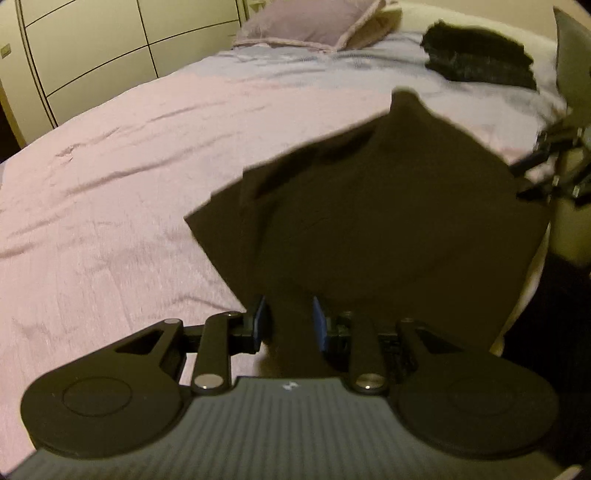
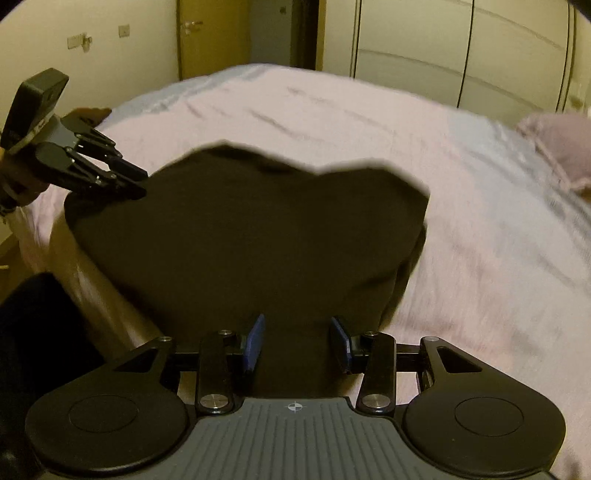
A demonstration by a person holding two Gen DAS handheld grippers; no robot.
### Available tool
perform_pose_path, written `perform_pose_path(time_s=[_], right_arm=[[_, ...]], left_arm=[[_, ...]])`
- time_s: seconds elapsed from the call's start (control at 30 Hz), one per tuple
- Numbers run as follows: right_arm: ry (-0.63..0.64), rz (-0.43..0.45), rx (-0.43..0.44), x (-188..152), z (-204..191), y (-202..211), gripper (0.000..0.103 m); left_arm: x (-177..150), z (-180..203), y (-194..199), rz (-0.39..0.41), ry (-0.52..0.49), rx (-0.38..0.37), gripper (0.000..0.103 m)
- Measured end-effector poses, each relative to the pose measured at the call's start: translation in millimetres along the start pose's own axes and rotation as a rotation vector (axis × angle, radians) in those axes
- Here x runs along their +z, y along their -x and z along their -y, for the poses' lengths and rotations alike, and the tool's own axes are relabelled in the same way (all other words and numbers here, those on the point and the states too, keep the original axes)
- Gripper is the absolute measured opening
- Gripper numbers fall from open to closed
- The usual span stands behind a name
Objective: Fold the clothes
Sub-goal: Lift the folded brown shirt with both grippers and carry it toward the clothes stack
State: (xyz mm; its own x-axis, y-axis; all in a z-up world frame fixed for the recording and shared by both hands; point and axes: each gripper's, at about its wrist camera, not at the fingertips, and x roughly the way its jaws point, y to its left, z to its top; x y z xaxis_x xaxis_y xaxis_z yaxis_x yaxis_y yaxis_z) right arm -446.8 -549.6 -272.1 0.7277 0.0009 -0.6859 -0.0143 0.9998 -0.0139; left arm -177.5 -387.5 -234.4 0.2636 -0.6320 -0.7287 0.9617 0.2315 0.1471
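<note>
A black garment hangs stretched between both grippers above the pink bed. My left gripper is shut on one corner of it, the cloth bunched between the blue pads. My right gripper is shut on the other corner of the same garment. The right gripper also shows at the right edge of the left wrist view. The left gripper shows at the left of the right wrist view. The garment's far edge droops toward the bed.
A folded dark garment lies at the far end of the bed near a pink pillow. Cream wardrobe doors stand beyond the bed. A wooden door is in the wall. The bed's edge and floor are at the near side.
</note>
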Motion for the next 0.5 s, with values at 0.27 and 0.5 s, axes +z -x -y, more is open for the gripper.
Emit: perform_pose_path(time_s=[0.27, 0.5], right_arm=[[0.260, 0.111, -0.086, -4, -52, 50, 0.076], [0.599, 0.034, -0.165, -25, -103, 4, 0.077]], left_arm=[[-12, 23, 59, 0.043, -0.130, 0.169, 0.028], [-41, 102, 81, 0.089, -0.538, 0.276, 0.052]])
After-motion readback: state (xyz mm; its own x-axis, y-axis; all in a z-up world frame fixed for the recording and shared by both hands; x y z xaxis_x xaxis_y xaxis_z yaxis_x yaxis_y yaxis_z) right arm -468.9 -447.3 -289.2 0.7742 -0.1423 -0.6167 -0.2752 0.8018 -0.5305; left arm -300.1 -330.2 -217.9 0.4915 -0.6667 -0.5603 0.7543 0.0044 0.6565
